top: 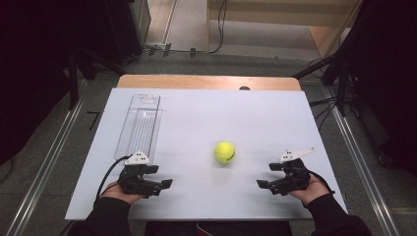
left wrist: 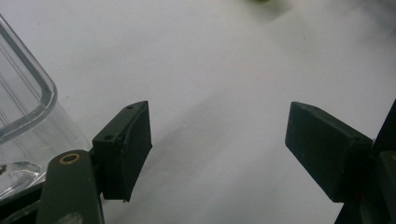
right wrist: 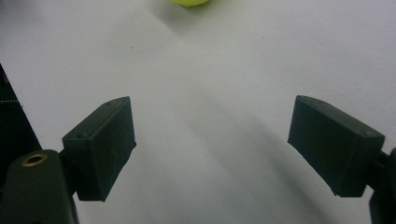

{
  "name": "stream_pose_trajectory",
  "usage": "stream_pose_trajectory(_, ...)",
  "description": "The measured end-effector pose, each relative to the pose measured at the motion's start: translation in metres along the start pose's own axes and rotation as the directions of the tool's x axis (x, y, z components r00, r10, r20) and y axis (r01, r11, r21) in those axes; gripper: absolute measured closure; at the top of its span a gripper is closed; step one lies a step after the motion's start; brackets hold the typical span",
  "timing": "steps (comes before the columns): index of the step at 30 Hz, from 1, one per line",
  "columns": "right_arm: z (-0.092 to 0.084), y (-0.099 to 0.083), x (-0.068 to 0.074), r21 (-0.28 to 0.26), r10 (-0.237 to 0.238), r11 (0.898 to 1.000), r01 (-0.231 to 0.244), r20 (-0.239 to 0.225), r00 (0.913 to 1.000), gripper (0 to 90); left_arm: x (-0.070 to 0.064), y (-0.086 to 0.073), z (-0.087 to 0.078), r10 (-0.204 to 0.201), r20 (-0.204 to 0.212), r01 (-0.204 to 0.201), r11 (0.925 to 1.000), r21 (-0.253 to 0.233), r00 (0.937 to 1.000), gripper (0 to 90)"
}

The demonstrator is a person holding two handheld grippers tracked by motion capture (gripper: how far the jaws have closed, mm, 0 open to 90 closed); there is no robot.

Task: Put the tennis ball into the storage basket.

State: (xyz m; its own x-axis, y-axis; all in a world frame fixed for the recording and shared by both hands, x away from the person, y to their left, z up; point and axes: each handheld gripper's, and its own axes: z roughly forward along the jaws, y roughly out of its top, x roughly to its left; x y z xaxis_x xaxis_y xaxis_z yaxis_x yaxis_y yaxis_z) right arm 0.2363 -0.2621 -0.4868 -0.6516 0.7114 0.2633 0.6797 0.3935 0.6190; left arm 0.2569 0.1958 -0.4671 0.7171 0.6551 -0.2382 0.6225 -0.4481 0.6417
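Left claw, high view: the left claw (top: 165,176) sits at the lower left of the frame, held in a hand (top: 119,192) that comes in from the bottom edge; its jaws point toward the frame's middle, stand apart and hold nothing.
Right claw, high view: the right claw (top: 269,175) sits at the lower right, held in the other hand (top: 311,189); its jaws point left toward the middle, stand apart and hold nothing.
Ball, high view: a yellow-green tennis ball (top: 224,152) lies on the white worktop (top: 206,118) a little below the frame's centre, between the two claws and apart from both.
Container, high view: a long clear plastic container (top: 139,126) lies in the left part of the frame, running from the upper left down to just beside the left claw.
Left claw, left gripper view: the two black jaws rise from the bottom corners, wide apart, with bare white worktop (left wrist: 210,84) between them.
Container, left gripper view: the clear plastic container (left wrist: 28,107) shows its rounded rim at the left edge, just beside the left-hand jaw.
Right claw, right gripper view: the two black jaws stand wide apart over bare worktop (right wrist: 215,116), gripping nothing.
Ball, right gripper view: the tennis ball (right wrist: 190,2) shows as a yellow-green sliver at the top edge, well ahead of the jaws.
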Motion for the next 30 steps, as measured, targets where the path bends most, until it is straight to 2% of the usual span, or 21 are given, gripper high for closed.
stream_pose_trajectory(10, 0.0, 0.0, 0.0, 0.0, 0.001, 1.0, -0.001, -0.001, 1.0, 12.9, 0.001, 0.0, 0.0, 0.002, -0.001, -0.002, 1.0, -0.001, 1.0, 23.6)
stream_pose_trajectory(13, 0.0, 0.0, 0.0, -0.001, 0.003, 1.0, -0.003, 0.001, 1.0, 12.9, 0.0, 0.001, -0.001, -0.005, 0.002, 0.005, 0.9999, -0.014, 1.0, 23.6)
stream_pose_trajectory(14, 0.0, 0.0, 0.0, -0.001, 0.003, 1.0, -0.003, 0.001, 1.0, 12.9, -0.001, 0.002, -0.001, -0.013, 0.007, 0.013, 0.9996, -0.025, 0.9999, 23.6)
stream_pose_trajectory(18, 0.0, 0.0, -0.001, -0.003, 0.002, 1.0, -0.002, 0.003, 1.0, 12.9, -0.005, 0.006, -0.005, 0.005, 0.019, -0.004, 0.9975, -0.07, 0.9998, 23.6)
stream_pose_trajectory(20, -0.001, 0.0, -0.001, -0.004, 0.001, 1.0, -0.001, 0.004, 1.0, 12.9, -0.007, 0.008, -0.006, 0.002, 0.016, 0.0, 0.9955, -0.095, 0.9999, 23.6)
stream_pose_trajectory(24, -0.001, 0.0, -0.001, -0.004, 0.002, 1.0, -0.002, 0.005, 1.0, 12.9, -0.009, 0.011, -0.007, -0.008, 0.035, 0.012, 0.9946, -0.103, 0.9993, 23.6)
stream_pose_trajectory(28, -0.001, 0.0, -0.001, -0.004, 0.002, 1.0, -0.002, 0.006, 1.0, 12.9, -0.01, 0.015, -0.008, -0.009, 0.089, 0.019, 0.9934, -0.114, 0.996, 23.6)
stream_pose_trajectory(30, -0.001, 0.0, -0.001, -0.003, 0.001, 1.0, -0.001, 0.007, 1.0, 12.9, -0.012, 0.017, -0.007, -0.003, 0.087, 0.014, 0.9925, -0.121, 0.9962, 23.6)
